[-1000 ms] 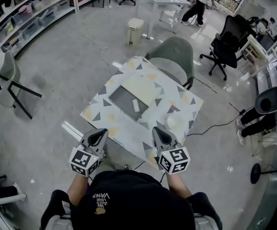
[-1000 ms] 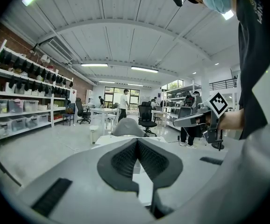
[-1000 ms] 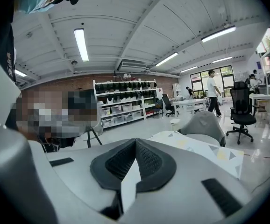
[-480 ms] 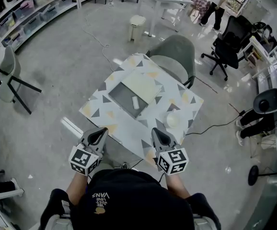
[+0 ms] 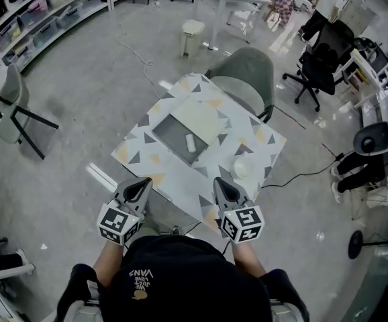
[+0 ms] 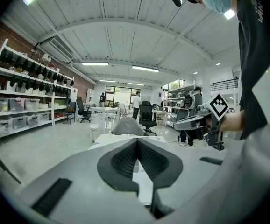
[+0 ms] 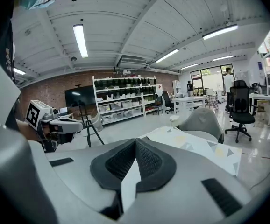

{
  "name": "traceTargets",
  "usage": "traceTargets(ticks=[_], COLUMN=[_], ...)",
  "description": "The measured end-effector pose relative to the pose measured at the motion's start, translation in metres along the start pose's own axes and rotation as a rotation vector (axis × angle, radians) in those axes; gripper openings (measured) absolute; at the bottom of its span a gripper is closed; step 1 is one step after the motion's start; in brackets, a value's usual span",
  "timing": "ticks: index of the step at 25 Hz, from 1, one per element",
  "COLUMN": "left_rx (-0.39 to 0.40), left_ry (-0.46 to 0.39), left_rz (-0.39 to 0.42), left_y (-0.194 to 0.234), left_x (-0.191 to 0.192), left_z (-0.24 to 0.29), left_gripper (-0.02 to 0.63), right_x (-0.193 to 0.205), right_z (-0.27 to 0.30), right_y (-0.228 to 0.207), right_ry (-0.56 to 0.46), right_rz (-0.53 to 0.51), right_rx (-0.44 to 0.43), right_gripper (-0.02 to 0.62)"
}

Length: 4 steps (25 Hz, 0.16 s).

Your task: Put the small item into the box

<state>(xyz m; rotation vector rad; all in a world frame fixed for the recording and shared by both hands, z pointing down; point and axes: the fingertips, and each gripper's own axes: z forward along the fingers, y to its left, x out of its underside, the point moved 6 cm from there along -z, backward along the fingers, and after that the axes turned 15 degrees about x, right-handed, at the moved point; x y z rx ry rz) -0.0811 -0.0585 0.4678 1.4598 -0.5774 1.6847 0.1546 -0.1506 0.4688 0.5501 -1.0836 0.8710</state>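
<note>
The tabletop (image 5: 180, 176) box (image 5: 171, 137) holds an indistinct small item (image 5: 190, 142); left hand-held gripper (image 5: 142, 184) and right hand-held gripper (image 5: 219, 183) are closed.

Left tool (image 5: 140, 188) and right tool (image 5: 221, 187) held abreast, jaws together.

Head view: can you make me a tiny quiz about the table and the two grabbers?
1. True or false: the left gripper is holding the small white item.
2. Where does the small white item lie? A. in the open box on the table; B. on the floor; C. on a shelf.
3. Fill in the gap: the jaws of the left gripper and the right gripper are both ____.

Key: 1 false; 2 A; 3 shut.
</note>
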Motion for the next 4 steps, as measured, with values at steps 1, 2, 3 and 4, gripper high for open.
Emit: traceTargets(ticks=[1, 2, 3, 4], left_rx=[-0.002, -0.002, -0.002, -0.002], left_ry=[0.003, 0.006, 0.009, 0.011], left_rz=[-0.001, -0.002, -0.004, -0.005], left_y=[0.0011, 0.0022, 0.0032, 0.0041], left_x=[0.0010, 0.0021, 0.0031, 0.0040], left_z=[0.0002, 0.0003, 0.0005, 0.0007], left_gripper=[0.006, 0.006, 0.006, 0.006], right_x=[0.0001, 0.0001, 0.0000, -0.0001], right_z=[0.0010, 0.0020, 0.0031, 0.0041], right_y=[-0.0005, -0.0008, -0.0011, -0.0013], right_ry=[0.000, 0.000, 0.001, 0.001], right_rz=[0.000, 0.000, 0.000, 0.000], right_rx=[0.002, 0.003, 0.005, 0.006], right_gripper=[0.000, 0.000, 0.000, 0.000])
